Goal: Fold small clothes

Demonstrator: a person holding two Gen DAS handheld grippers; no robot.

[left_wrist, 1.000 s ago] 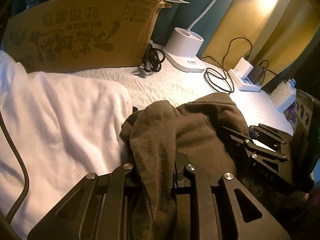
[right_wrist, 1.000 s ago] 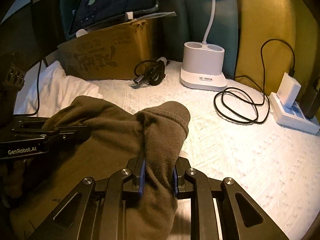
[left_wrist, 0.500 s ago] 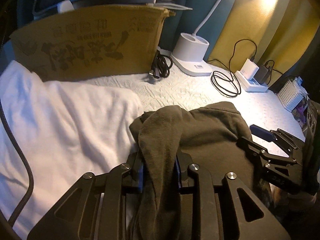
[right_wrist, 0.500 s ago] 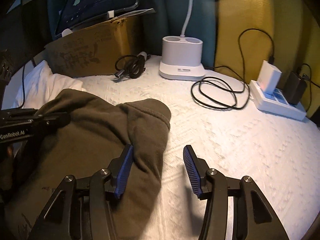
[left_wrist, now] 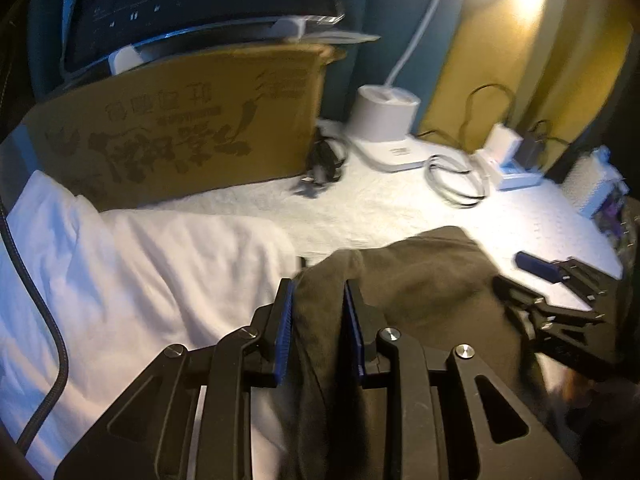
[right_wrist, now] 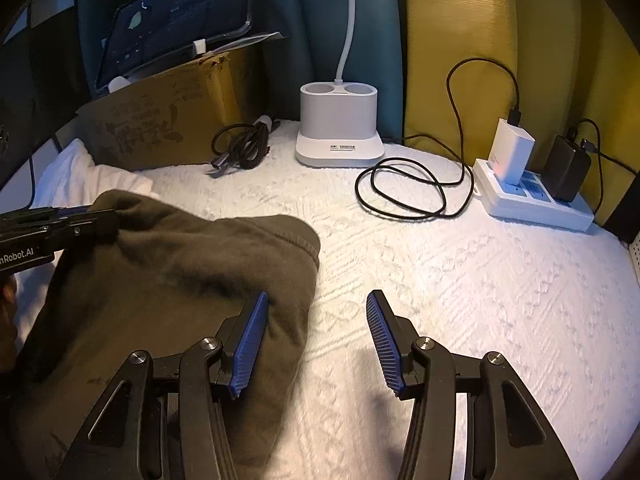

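A dark olive-brown garment (right_wrist: pixel 168 280) lies folded on the white textured cover, its hemmed edge toward the middle. It also shows in the left wrist view (left_wrist: pixel 420 292). My left gripper (left_wrist: pixel 318 300) has its jaws parted a little, with a fold of the garment still between the blue pads. It shows at the left of the right wrist view (right_wrist: pixel 60 222). My right gripper (right_wrist: pixel 316 324) is open and empty, its left pad resting by the garment's right edge. It shows at the right of the left wrist view (left_wrist: pixel 556 292).
A white cloth (left_wrist: pixel 132 280) lies left of the garment. A cardboard box (right_wrist: pixel 160 128) with a tablet on top stands behind. A white lamp base (right_wrist: pixel 338 128), coiled black cables (right_wrist: pixel 404 188) and a power strip with chargers (right_wrist: pixel 532 196) sit along the back.
My right gripper opened and let go of the garment, which now lies flat. My left gripper's jaws have parted slightly and it has drawn back and lifted a little.
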